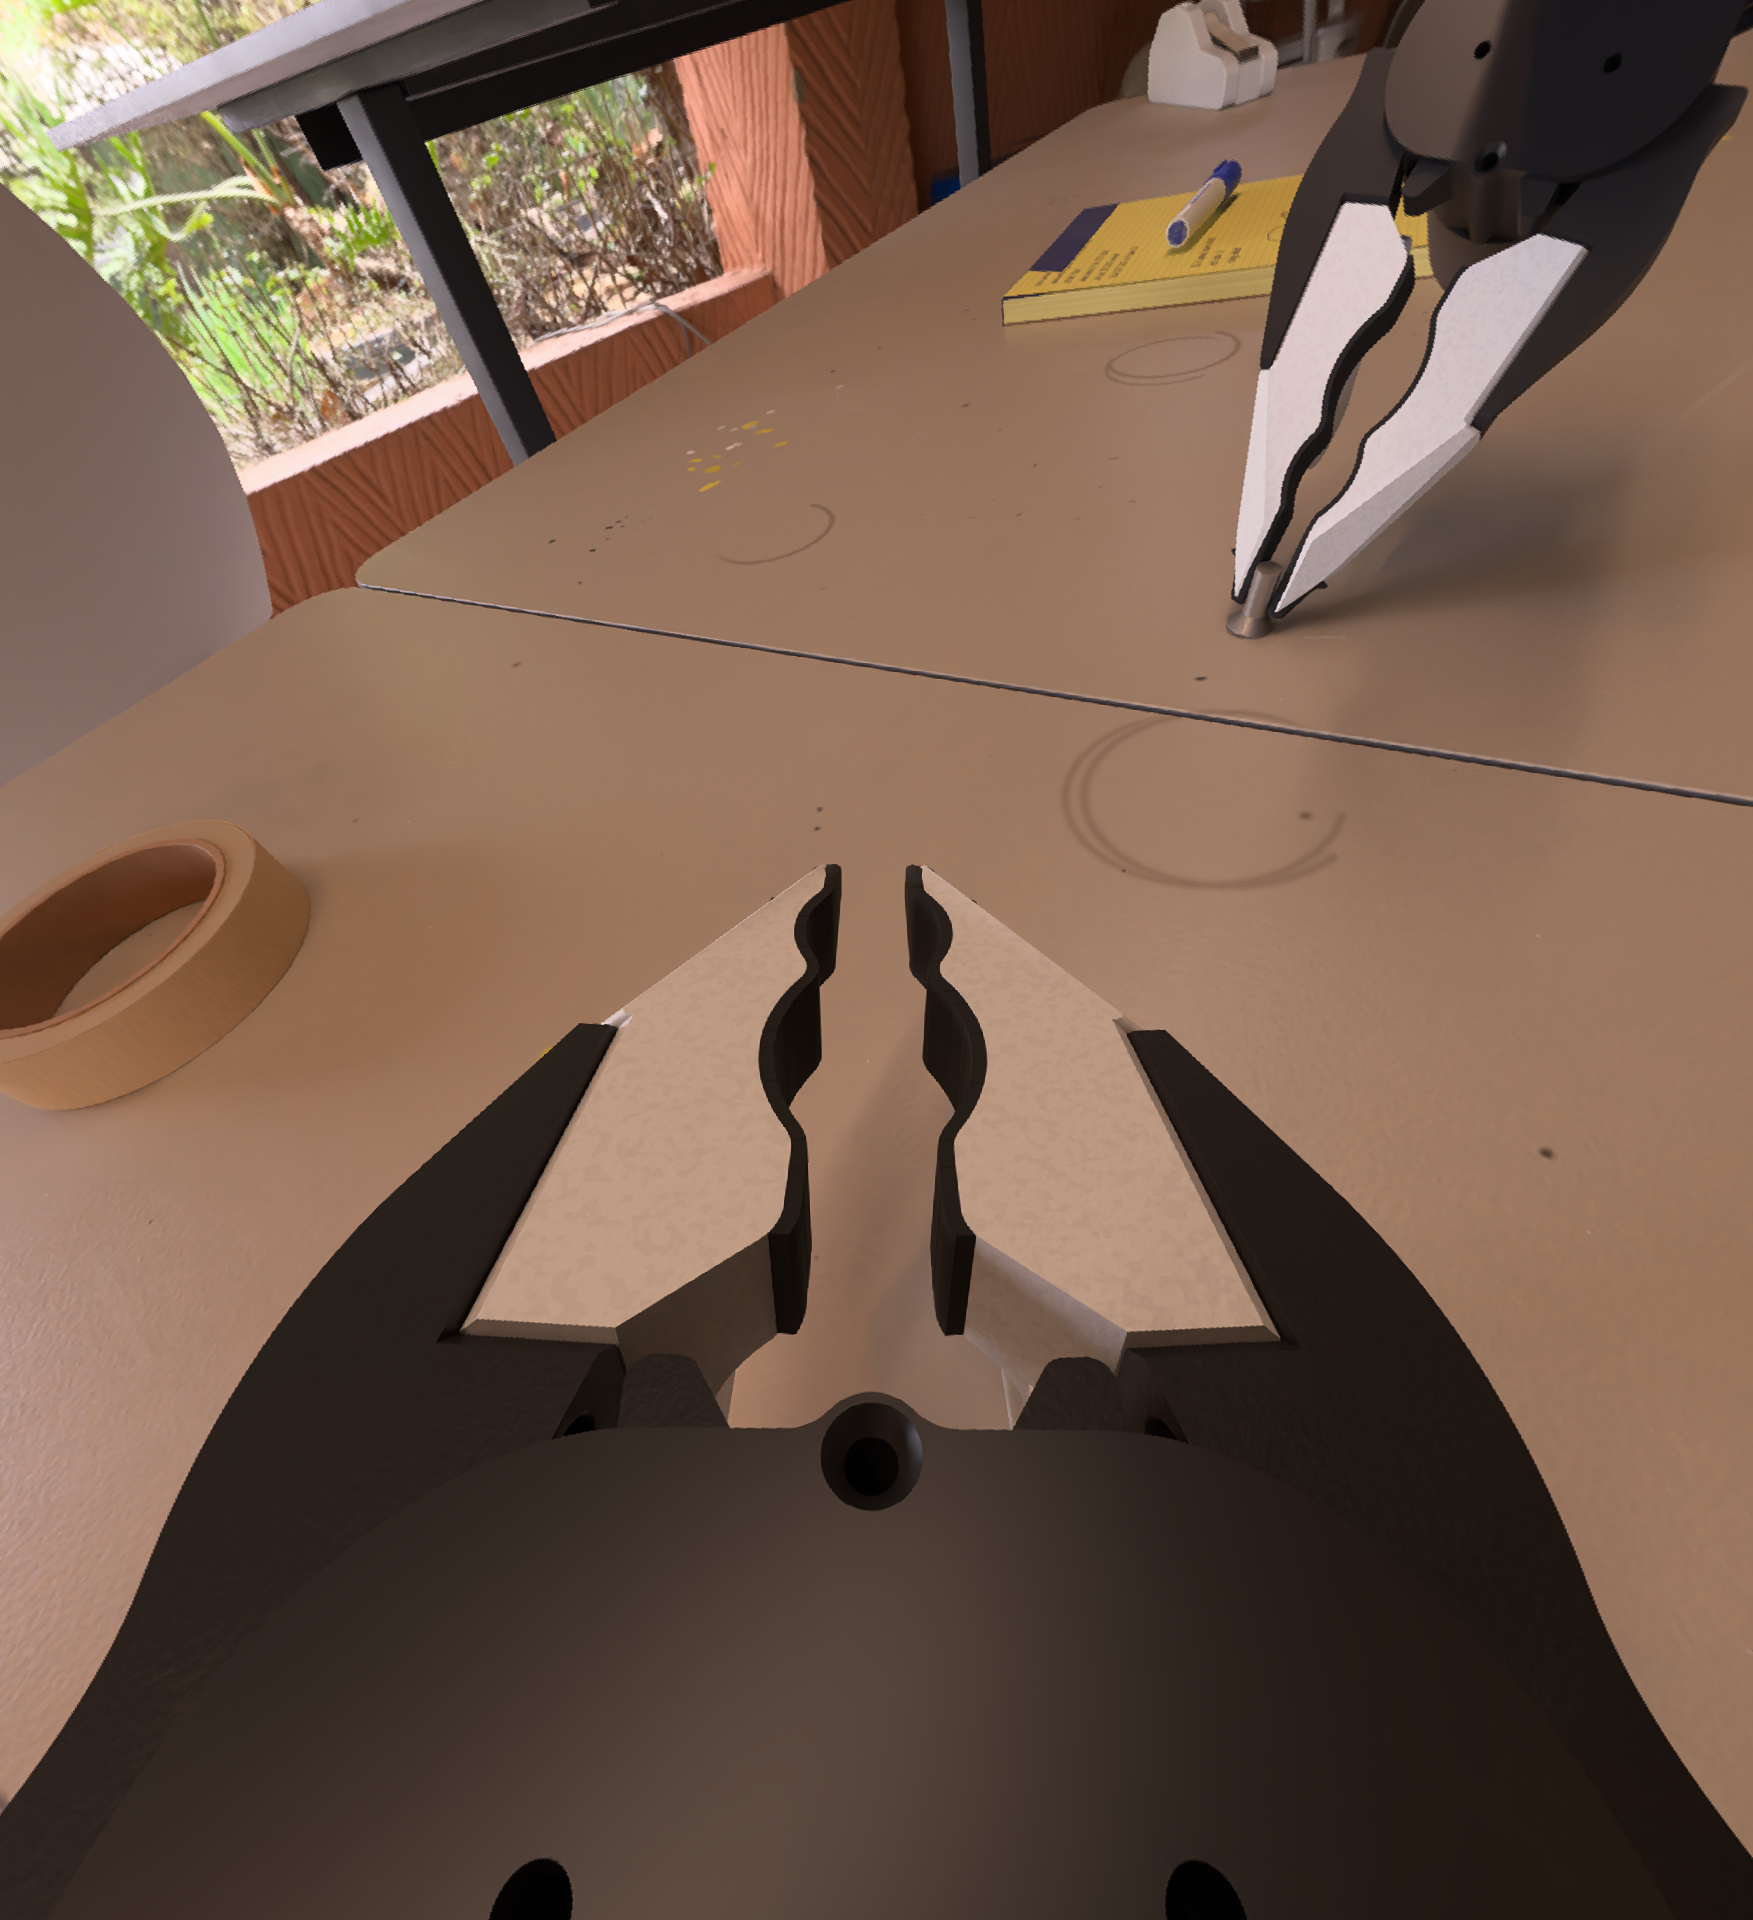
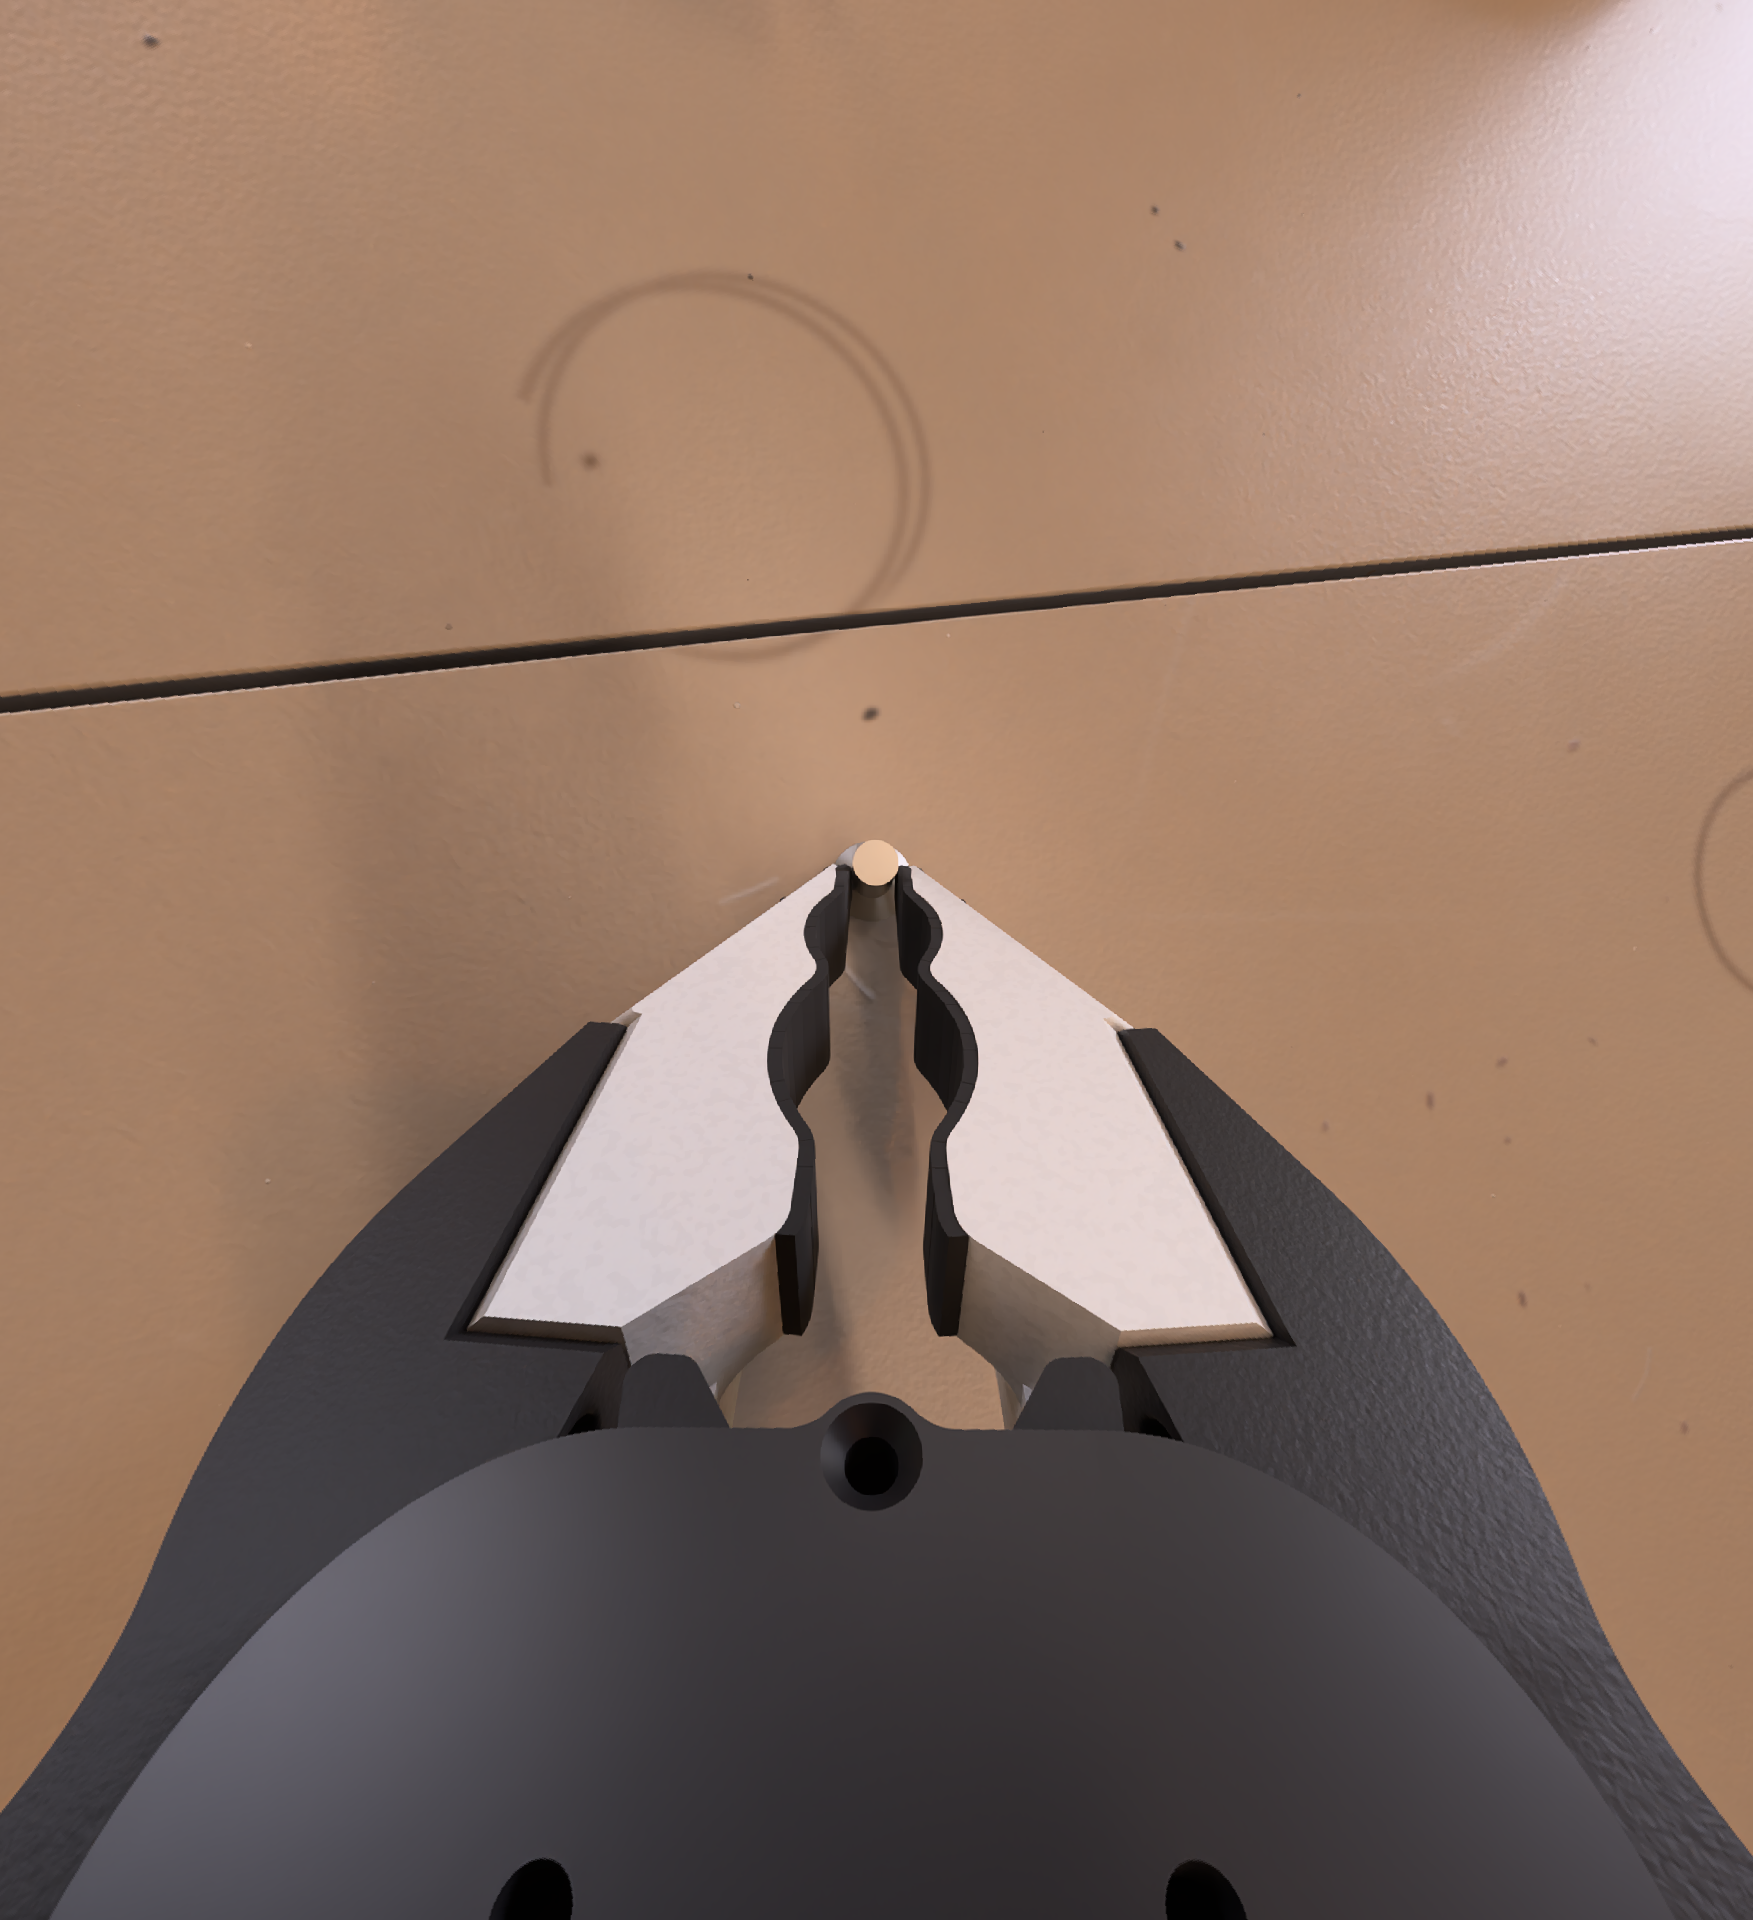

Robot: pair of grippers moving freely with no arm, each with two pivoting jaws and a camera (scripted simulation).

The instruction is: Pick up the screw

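Observation:
A small grey metal screw stands head-down on the tan table, just beyond the seam between two tabletops. My right gripper points down at it from the upper right, its fingertips closed around the screw's shaft. In the right wrist view the screw's round end shows pinched between the tips of my right gripper. The screw's head still rests on the table. My left gripper hovers low over the near tabletop, its jaws a little apart and empty, well short of the screw.
A roll of tan masking tape lies at the near left. A yellow notepad with a blue marker on it lies at the back. A white tape dispenser stands behind it. A dark seam crosses the table.

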